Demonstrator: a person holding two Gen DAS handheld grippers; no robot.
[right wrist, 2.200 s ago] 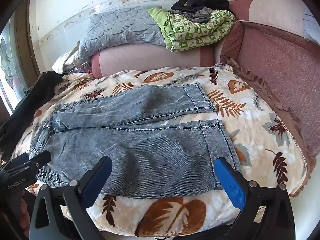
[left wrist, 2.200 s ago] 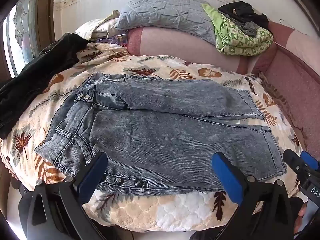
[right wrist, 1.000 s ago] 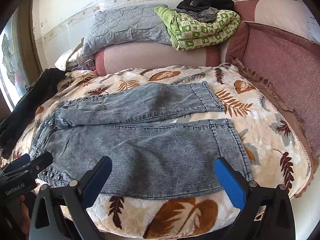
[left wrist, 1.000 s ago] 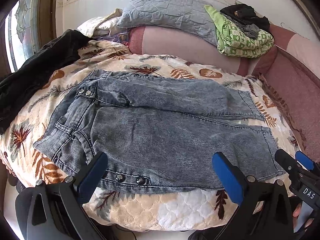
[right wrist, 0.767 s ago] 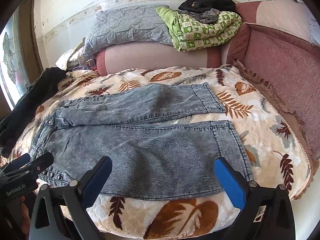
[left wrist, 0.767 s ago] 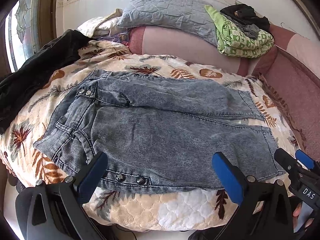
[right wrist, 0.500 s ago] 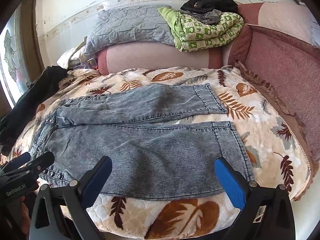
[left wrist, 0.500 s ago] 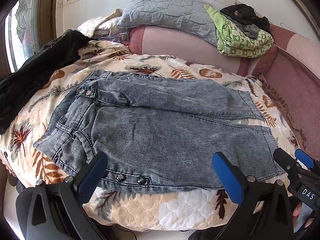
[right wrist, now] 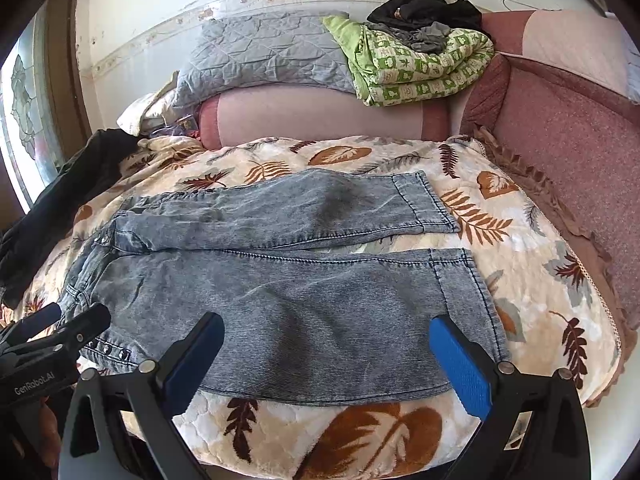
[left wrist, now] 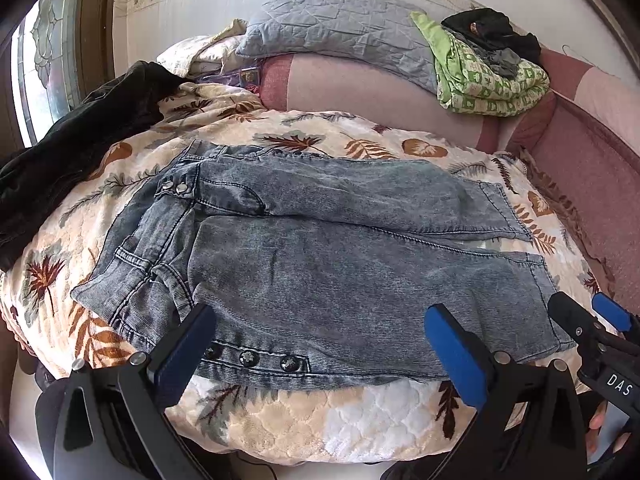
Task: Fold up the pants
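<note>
One pair of grey-blue jeans (left wrist: 340, 264) lies spread flat on the leaf-patterned blanket (left wrist: 304, 416) that covers the bed, waistband toward the window (left wrist: 44, 64) side and its two legs side by side, running away from the window toward the red-brown padded side panel (right wrist: 576, 152). A narrow wedge of blanket shows between the two hems. Three dark studs (left wrist: 248, 358) sit in a row on the near edge of the jeans, close to the waistband, and two metal snaps (left wrist: 176, 189) show on the far part of the waistband.

The left gripper (left wrist: 320, 344) hangs over the near edge of the jeans by the studs, its two blue-padded fingers spread wide with nothing between them. The right gripper (right wrist: 326, 354) is likewise released, fingers wide apart above the hem end of the near leg.

Beyond the jeans, one long pink bolster (right wrist: 312, 114) carries one grey quilted pillow (right wrist: 264, 52) and one green checked quilt (right wrist: 420, 64) with dark clothes (right wrist: 424, 6) piled on top. One black garment (left wrist: 72, 144) lies on the blanket at the waistband end of the jeans.
</note>
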